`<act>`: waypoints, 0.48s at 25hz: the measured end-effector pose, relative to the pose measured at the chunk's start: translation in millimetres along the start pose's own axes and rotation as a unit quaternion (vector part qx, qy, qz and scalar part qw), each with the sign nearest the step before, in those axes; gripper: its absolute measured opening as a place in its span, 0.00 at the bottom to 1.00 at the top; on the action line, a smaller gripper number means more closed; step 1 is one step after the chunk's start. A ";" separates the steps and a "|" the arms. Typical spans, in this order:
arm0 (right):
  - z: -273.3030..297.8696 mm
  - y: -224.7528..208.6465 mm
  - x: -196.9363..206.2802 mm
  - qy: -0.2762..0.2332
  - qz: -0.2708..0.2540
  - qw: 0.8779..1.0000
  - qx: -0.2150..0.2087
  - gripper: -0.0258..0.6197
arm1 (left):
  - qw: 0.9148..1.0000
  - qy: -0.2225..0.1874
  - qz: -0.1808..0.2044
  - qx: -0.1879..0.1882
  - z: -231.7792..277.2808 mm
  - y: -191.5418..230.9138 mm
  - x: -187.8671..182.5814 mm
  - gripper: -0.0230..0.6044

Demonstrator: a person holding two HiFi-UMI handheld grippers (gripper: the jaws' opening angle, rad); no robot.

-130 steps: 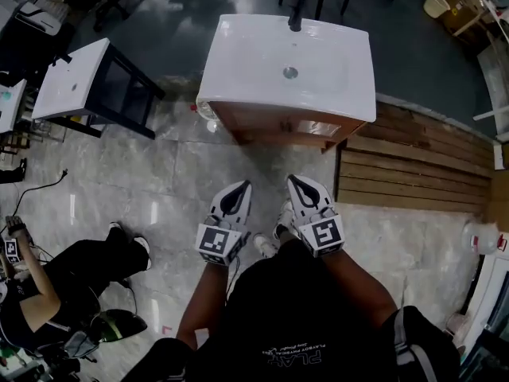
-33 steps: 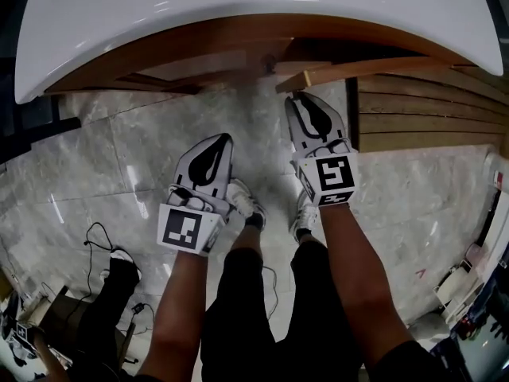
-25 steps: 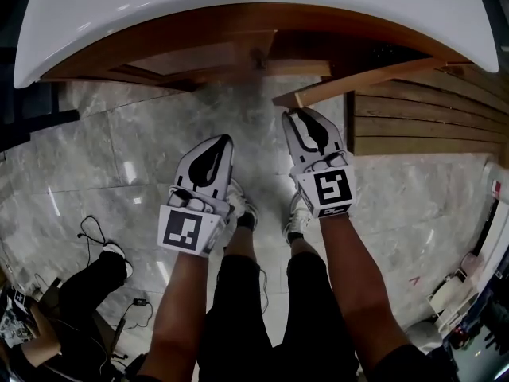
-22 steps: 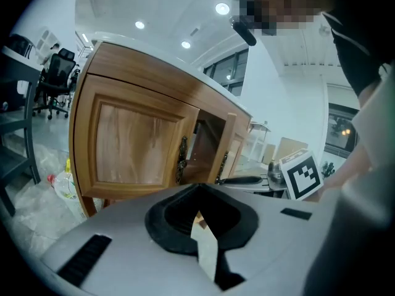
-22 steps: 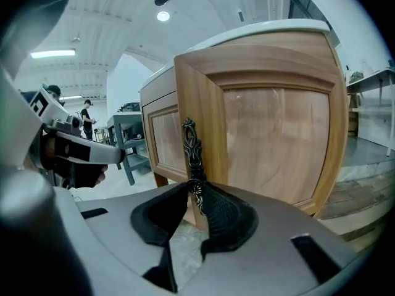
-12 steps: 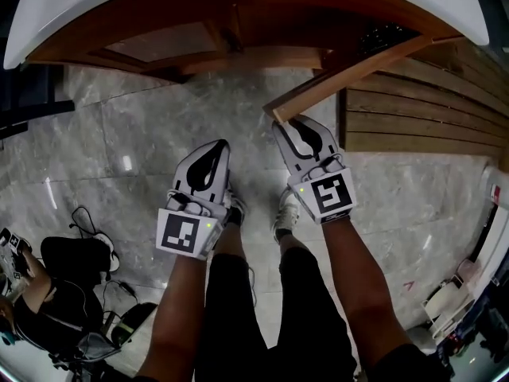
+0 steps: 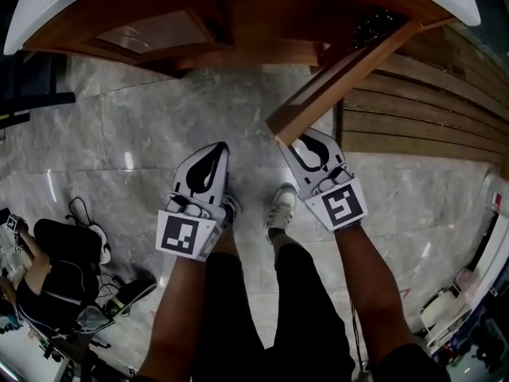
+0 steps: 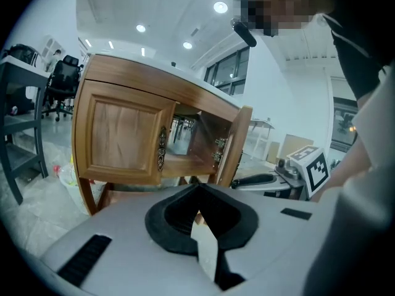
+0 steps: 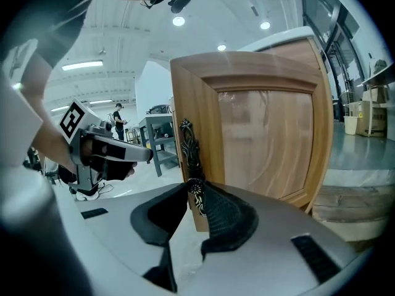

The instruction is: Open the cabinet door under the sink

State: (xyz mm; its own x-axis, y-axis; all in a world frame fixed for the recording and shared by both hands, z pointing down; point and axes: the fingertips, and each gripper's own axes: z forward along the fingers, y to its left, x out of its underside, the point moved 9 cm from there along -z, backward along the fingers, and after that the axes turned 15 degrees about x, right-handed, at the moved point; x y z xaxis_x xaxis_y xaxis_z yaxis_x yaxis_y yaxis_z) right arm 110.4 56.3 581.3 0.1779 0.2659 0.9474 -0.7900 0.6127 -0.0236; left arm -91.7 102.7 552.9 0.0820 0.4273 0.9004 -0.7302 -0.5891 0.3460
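Under the white sink top [image 7: 48, 6] stands a wooden cabinet. Its left door [image 7: 151, 32] [image 8: 120, 134] is closed. The right door [image 7: 350, 70] [image 9: 265, 134] stands swung well out, and the dark inside [image 8: 197, 134] shows behind it. My right gripper [image 7: 301, 139] [image 9: 194, 193] is shut on that door's ornate metal handle [image 9: 188, 153], at the door's free edge. My left gripper [image 7: 215, 150] [image 8: 197, 190] hangs over the floor in front of the closed door, its jaw tips together with nothing between them.
A raised platform of wooden planks [image 7: 421, 126] lies just right of the open door. The holder's shoes [image 7: 280, 205] stand on the marble floor between the grippers. Another person [image 7: 56, 245] sits with cables at the lower left. A dark table frame [image 8: 18, 103] stands left of the cabinet.
The right door has swung further out from the cabinet. My right gripper has come back and to the right with the handle. My left gripper has drawn back with it.
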 end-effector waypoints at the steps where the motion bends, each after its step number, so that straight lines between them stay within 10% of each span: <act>1: -5.8 -2.3 1.3 -0.002 -0.003 1.000 -0.005 0.18 | 1.000 0.001 -0.001 -0.001 0.3 -3.1 1.3 0.07; 12: -59.4 -32.2 19.7 0.004 -0.044 0.998 -0.049 0.18 | 1.000 0.011 0.006 0.003 10.5 -31.1 11.0 0.07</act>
State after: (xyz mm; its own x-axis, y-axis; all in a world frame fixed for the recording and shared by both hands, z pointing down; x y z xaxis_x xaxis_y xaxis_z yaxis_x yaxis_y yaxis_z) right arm 174.1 86.0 581.7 0.2486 0.2145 0.9446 -0.7103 0.7033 0.0273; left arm -61.1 118.5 554.8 0.0582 0.4341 0.8990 -0.7270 -0.5987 0.3361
